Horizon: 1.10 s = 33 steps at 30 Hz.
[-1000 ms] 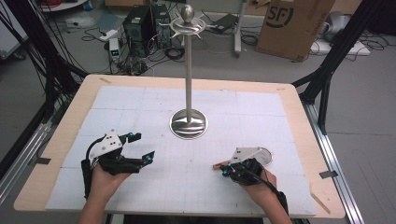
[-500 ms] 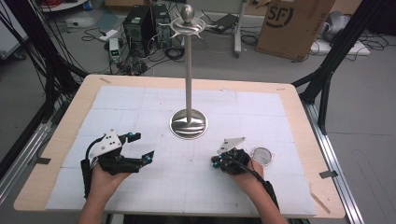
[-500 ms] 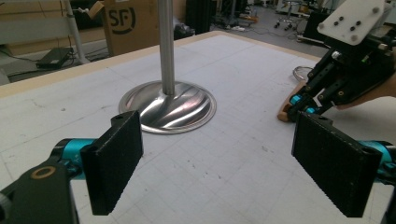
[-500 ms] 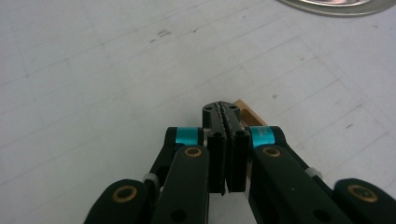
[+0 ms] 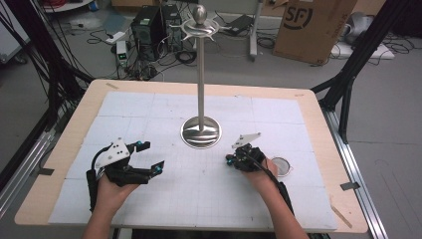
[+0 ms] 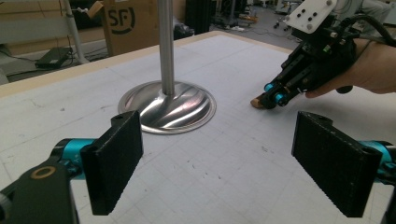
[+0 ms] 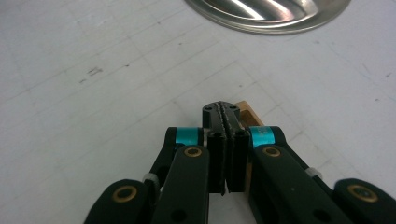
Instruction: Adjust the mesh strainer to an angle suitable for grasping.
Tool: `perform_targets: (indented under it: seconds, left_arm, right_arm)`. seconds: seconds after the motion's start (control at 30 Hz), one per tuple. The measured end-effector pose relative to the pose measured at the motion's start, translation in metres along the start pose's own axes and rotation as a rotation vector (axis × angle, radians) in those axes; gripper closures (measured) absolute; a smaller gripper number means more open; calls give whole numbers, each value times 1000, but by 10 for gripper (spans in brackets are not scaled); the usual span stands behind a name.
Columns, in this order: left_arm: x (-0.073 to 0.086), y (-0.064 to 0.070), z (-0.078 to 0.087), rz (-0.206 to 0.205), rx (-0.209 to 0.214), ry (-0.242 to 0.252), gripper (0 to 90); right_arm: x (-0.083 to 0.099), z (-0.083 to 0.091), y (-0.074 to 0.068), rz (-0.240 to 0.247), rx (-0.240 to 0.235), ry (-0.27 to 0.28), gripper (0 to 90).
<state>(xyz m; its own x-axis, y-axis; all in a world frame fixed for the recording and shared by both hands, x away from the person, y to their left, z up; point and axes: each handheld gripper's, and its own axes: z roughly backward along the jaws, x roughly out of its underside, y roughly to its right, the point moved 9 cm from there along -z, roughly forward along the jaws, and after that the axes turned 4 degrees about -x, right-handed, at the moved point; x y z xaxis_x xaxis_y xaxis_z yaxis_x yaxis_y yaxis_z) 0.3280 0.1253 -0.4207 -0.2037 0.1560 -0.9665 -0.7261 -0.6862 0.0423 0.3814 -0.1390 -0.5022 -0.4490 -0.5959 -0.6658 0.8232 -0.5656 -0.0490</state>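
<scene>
A tall metal stand (image 5: pixel 200 89) rises from a round shiny base (image 6: pixel 187 109) at the middle of the white mat (image 5: pixel 164 107); the base's rim (image 7: pixel 271 18) lies ahead of my right gripper. My right gripper (image 5: pixel 229 160) is low over the mat, right of the base, with its jaws pressed together. A small tan piece (image 7: pixel 246 115) sticks out at the tips, and the same piece (image 6: pixel 258 101) hangs just above the mat. My left gripper (image 5: pixel 152 156) rests at the front left, wide open with nothing between its pads (image 6: pixel 114 165).
A small round metal dish (image 5: pixel 280 166) lies on the mat just right of the right hand. The wooden table edge (image 5: pixel 318 124) frames the mat. On the floor behind are a cardboard box (image 5: pixel 311 25), cables and black frame legs.
The right gripper has slid left, away from the round dish it covered a second ago and towards the stand's base. The left gripper has stayed put.
</scene>
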Motion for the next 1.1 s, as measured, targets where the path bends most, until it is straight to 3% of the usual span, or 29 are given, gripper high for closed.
perform_targets:
  seconds: [0.2, 0.33, 0.57, 0.8, 0.97, 1.1]
  left_arm:
    - [0, 0, 0, 0, 1, 0, 171]
    - [0, 0, 1, 0, 0, -2, 171]
    - [0, -1, 2, -1, -1, -2, 171]
    - [1, 1, 0, -5, -2, -8, 171]
    - [2, 4, -2, -11, 4, -13, 171]
    - [2, 8, -5, -16, 15, -17, 171]
  right_arm:
    - [0, 2, 11, -32, 18, 3, 896]
    - [-1, 9, 10, -16, 26, 16, 852]
    - [3, 42, 5, -13, 45, 96, 794]
    - [17, 77, 1, -28, 38, 214, 738]
    - [29, 90, -2, -34, 40, 279, 688]
    - [31, 96, -3, -14, 39, 300, 666]
